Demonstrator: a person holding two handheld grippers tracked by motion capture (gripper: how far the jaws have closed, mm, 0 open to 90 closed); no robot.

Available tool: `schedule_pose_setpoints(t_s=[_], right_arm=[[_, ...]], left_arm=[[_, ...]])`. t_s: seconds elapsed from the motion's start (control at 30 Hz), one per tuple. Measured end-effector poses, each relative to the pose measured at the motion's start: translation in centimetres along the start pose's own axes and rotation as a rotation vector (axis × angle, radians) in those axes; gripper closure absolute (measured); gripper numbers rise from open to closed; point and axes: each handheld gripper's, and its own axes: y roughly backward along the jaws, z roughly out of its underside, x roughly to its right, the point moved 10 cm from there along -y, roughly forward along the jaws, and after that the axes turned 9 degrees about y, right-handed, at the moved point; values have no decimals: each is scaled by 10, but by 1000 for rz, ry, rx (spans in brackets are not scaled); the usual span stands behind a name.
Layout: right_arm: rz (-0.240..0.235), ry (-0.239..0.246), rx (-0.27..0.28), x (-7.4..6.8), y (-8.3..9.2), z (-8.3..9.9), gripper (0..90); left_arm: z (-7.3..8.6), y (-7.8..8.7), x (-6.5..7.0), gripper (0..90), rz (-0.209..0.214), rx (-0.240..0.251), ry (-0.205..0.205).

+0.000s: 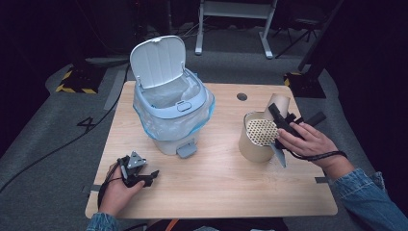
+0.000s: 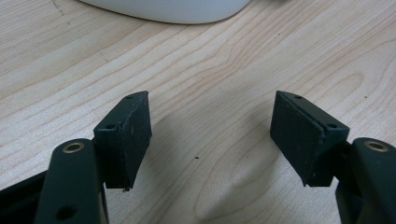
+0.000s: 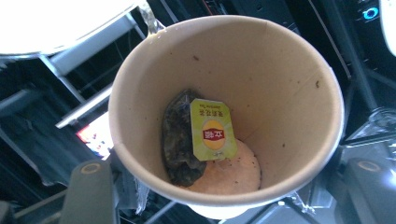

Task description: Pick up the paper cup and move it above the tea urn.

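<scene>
Two paper cups right of centre in high view: I hold tilted paper cup [image 1: 280,103] in right gripper [image 1: 281,122], jaws wide around its wall, over strainer [image 1: 262,132] atop standing cup [image 1: 255,144]. Used tea bag [image 3: 187,140] clings inside. Straining step, I judge. Next: tip further, then dump into pedal bin [image 1: 171,108]. Left gripper [image 2: 212,140] open, empty, on table [image 1: 216,178].

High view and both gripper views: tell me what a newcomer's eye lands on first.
A white bin with its lid up and a clear liner stands on the table's far left. To the right, the right gripper holds a tilted paper cup over a second cup topped with a perforated strainer. A used tea bag with a green tag clings inside the held cup.
</scene>
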Motion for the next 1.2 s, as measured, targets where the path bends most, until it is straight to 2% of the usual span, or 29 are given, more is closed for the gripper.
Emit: schedule_pose_setpoints(t_s=[0.1,0.13,0.23,0.3,0.4,0.57,0.63,0.67,0.7,0.73,0.8,0.83,0.87,0.97,1.0,1.07,1.13,1.2], right_arm=[[8,25,-2,2,1,-2,336],[12,55,-10,3,2,-2,336],[25,86,-22,6,3,-1,337],[32,76,-39,8,4,2,336],[28,102,-46,8,4,4,337],[34,99,-93,10,6,13,336],[49,137,-53,12,7,3,336],[53,142,-56,13,7,4,336],[27,133,-73,12,6,9,336],[26,128,-85,13,6,10,336],[59,177,-64,15,6,3,337],[13,154,-46,10,2,4,337],[19,153,-68,14,1,9,337],[40,155,-82,22,2,13,336],[63,159,-86,25,2,12,337],[45,174,-69,23,2,10,336],[26,164,-76,20,1,14,335],[14,127,-90,15,1,18,334]], left_arm=[[0,0,0,296,0,0,0],[0,0,0,296,0,0,0],[0,0,0,296,0,0,0],[0,0,0,296,0,0,0],[0,0,0,296,0,0,0],[0,0,0,296,0,0,0],[0,0,0,296,0,0,0],[0,0,0,296,0,0,0],[0,0,0,295,0,0,0],[0,0,0,296,0,0,0],[0,0,0,296,0,0,0],[0,0,0,295,0,0,0],[0,0,0,295,0,0,0],[0,0,0,296,0,0,0],[0,0,0,296,0,0,0],[0,0,0,296,0,0,0],[0,0,0,296,0,0,0],[0,0,0,296,1,0,1]])
